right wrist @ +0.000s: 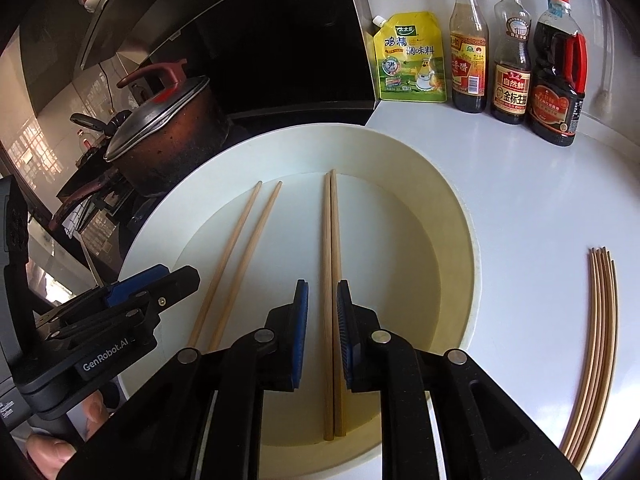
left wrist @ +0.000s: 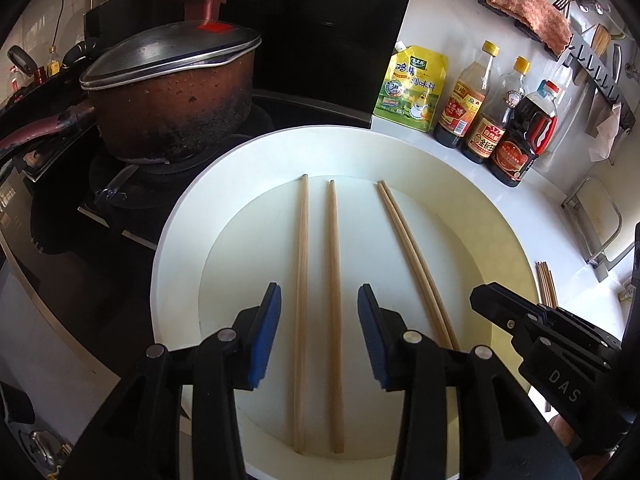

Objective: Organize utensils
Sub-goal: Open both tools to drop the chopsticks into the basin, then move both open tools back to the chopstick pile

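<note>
While both claws hover low over the white tray [left wrist: 176, 240], four wooden chopsticks lie inside it, running lengthwise away from the cameras. The left claw [left wrist: 319, 332] stands spread wide, straddling the loose pair [left wrist: 318, 300], whose two sticks lie side by side but apart. The right claw [right wrist: 322, 330] is narrowed around the tight pair [right wrist: 332, 280], whose sticks touch along their length; whether its blue pads [right wrist: 301, 320] already press the wood I cannot tell, though a thin gap seems to remain. More chopsticks [right wrist: 596, 344] lie bundled on the white desk [right wrist: 520, 208], to the right of the tray.

These sticks look light, stiff and smooth, so they should roll or twist easily under uneven pressure. A hold near the thicker ends, close to where the pads now sit, would likely keep each pair from swinging. The loose pair probably needs squeezing together first, and the tray's smooth floor may let one stick slide away.
</note>
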`<state>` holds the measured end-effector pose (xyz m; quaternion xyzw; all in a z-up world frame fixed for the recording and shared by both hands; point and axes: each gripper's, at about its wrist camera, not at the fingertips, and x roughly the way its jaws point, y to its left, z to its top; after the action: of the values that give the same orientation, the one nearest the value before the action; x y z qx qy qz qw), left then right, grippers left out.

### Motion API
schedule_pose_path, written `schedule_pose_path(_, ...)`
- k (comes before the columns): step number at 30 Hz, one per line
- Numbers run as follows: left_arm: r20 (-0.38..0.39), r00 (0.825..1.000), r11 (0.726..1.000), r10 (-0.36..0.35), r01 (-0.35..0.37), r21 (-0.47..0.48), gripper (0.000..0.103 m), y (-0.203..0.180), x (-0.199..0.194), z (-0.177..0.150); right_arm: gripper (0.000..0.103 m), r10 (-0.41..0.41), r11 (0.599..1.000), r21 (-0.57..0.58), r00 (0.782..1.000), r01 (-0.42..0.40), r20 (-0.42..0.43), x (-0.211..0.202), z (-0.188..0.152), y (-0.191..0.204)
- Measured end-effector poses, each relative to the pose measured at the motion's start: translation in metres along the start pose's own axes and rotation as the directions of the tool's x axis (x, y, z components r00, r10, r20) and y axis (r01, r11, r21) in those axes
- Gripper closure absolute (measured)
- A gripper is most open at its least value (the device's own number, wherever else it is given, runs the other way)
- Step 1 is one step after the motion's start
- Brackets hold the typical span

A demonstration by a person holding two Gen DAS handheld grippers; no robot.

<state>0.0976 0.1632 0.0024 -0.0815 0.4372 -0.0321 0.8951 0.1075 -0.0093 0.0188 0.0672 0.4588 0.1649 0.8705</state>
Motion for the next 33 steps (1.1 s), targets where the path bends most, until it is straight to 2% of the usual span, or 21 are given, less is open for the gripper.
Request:
schedule_pose_path(16, 0.03, 0.999, 0.999, -0.018, 0.017, 0.034, 0.05, -0.025, -0.025, -0.017, 0.077, -0.003, 1.0, 0.014, 0.996, 0.002, 0.088, -0.047, -0.021, -0.016)
schedule_pose_path(23, 0.037, 0.999, 0.997, -0.032, 0.03, 0.065, 0.039, -0.046, -0.032, -0.027, 0.061, -0.049, 0.998, 0.037, 0.99, 0.044, 0.133, -0.07, -0.036, -0.037)
schedule_pose_path(29, 0.048, 0.997, 0.994, -0.055, 0.05, 0.097, 0.021, -0.066, -0.038, -0.034, 0.04, -0.105, 0.993, 0.076, 0.977, 0.092, 0.185, -0.091, -0.055, -0.061)
schedule_pose_path(33, 0.058, 0.995, 0.991, -0.076, 0.069, 0.116, 0.017, -0.08, -0.043, -0.039, 0.036, -0.146, 0.985, 0.115, 0.97, 0.125, 0.193, -0.103, -0.067, -0.082)
